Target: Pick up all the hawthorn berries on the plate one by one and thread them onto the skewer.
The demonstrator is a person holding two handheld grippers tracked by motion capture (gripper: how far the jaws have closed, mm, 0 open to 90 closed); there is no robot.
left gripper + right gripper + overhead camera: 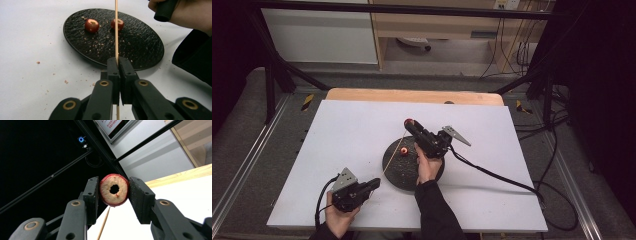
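The left gripper (117, 61) has its jaws pressed together on a thin wooden skewer (116, 30), which runs away over the black plate (140, 50) in the middle of the table. The right gripper (114, 191) pinches a cored red fruit slice (114, 190), probably hawthorn, held up past the plate's far edge. Two more red fruits (91, 25) sit on the plate's far side among crumbs.

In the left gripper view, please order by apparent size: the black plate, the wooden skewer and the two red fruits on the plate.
1. black plate, widest.
2. wooden skewer, long but thin.
3. The left red fruit and right red fruit look alike; the skewer partly covers the right one.
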